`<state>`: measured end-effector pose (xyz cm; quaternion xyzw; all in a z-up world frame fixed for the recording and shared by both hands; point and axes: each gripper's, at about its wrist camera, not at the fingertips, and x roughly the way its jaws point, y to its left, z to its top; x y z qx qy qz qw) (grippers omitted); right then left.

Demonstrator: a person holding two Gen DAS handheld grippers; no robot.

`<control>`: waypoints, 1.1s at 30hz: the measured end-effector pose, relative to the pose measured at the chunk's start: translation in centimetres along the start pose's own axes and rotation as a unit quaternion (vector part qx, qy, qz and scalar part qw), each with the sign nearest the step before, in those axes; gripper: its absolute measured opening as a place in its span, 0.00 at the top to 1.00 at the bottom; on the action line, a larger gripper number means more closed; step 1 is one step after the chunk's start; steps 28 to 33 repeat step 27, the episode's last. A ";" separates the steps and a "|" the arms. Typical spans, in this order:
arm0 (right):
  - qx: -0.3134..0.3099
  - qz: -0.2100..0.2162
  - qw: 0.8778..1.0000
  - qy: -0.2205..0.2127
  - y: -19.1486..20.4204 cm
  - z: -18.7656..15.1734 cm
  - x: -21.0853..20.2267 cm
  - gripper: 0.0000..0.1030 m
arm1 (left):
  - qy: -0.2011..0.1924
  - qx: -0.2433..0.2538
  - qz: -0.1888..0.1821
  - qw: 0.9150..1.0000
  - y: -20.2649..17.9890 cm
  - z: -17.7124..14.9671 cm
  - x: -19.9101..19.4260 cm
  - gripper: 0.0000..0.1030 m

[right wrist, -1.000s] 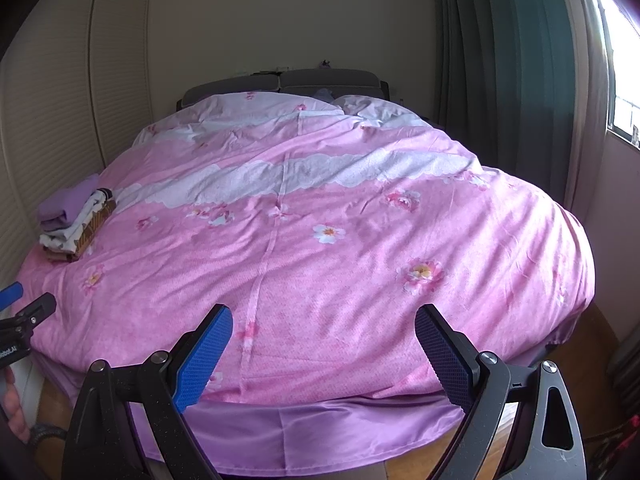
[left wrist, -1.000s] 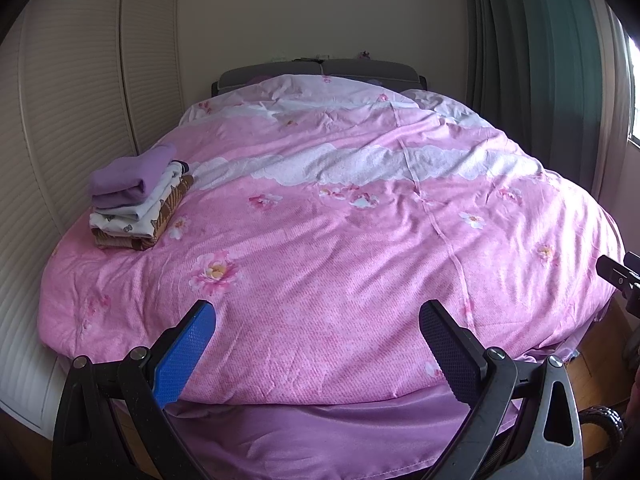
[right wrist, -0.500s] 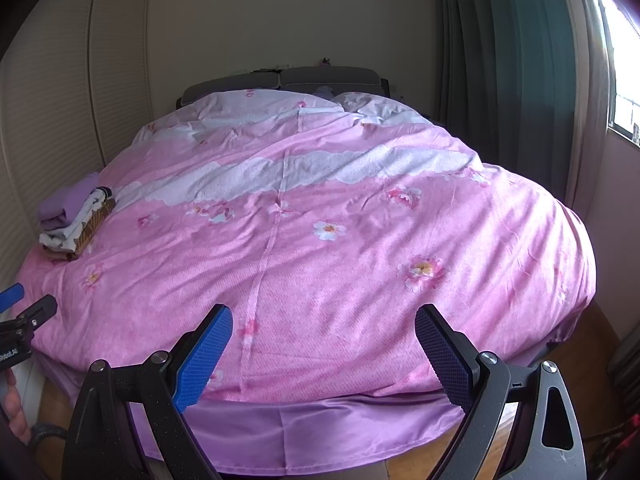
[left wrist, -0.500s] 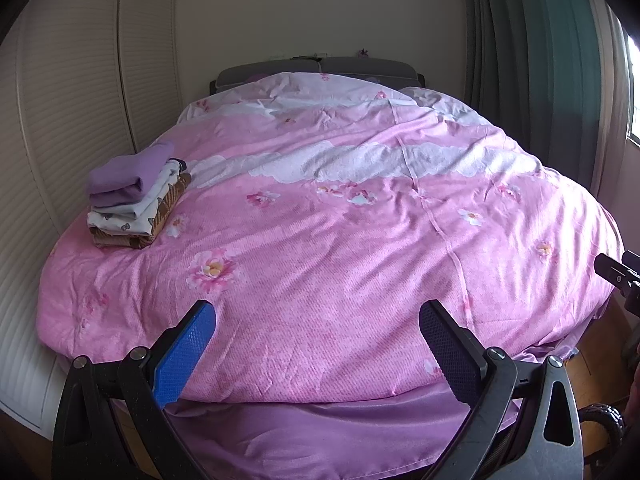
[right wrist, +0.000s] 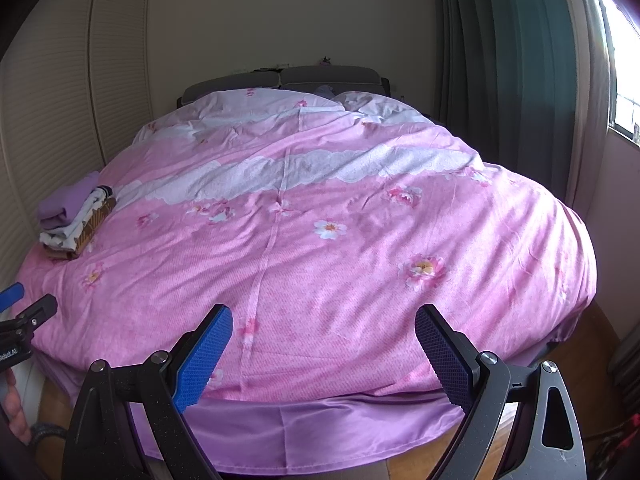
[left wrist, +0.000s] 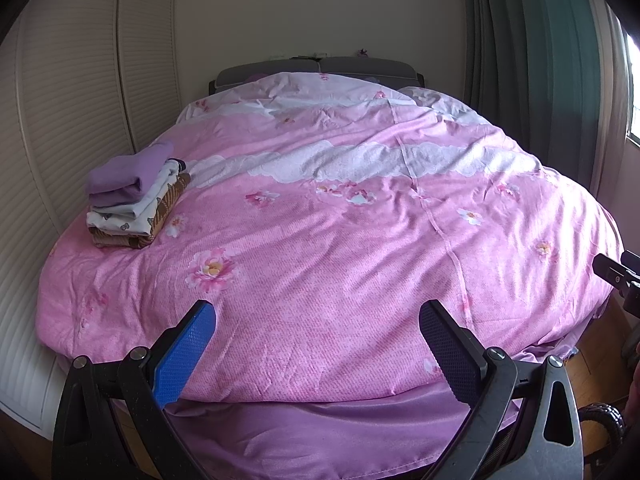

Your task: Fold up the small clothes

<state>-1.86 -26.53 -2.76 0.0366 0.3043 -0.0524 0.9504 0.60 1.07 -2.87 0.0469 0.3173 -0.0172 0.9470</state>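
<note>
A stack of folded small clothes (left wrist: pixel 134 196) lies on the left side of the bed, a purple piece on top, white printed and brown pieces below; it also shows in the right wrist view (right wrist: pixel 74 216). My left gripper (left wrist: pixel 316 320) is open and empty over the foot of the bed. My right gripper (right wrist: pixel 324 322) is open and empty, also at the foot. The left gripper's tip shows at the right wrist view's left edge (right wrist: pixel 24 312), and the right gripper's tip shows at the left wrist view's right edge (left wrist: pixel 620 274).
A pink flowered duvet (left wrist: pixel 340 220) covers the bed, with a purple sheet (left wrist: pixel 320 428) hanging at the foot. White louvred wardrobe doors (left wrist: pixel 68 120) stand left, dark green curtains (right wrist: pixel 512 80) and a window right, a grey headboard (right wrist: pixel 288 78) behind.
Both views have shifted only slightly; the bed sits a little lower in the frames. Both grippers stay open and empty.
</note>
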 end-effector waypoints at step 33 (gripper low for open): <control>-0.005 0.001 1.000 0.008 0.9 -1.2 0.5 0.10 | -0.001 0.001 -0.008 1.000 0.6 -0.6 0.6 0.00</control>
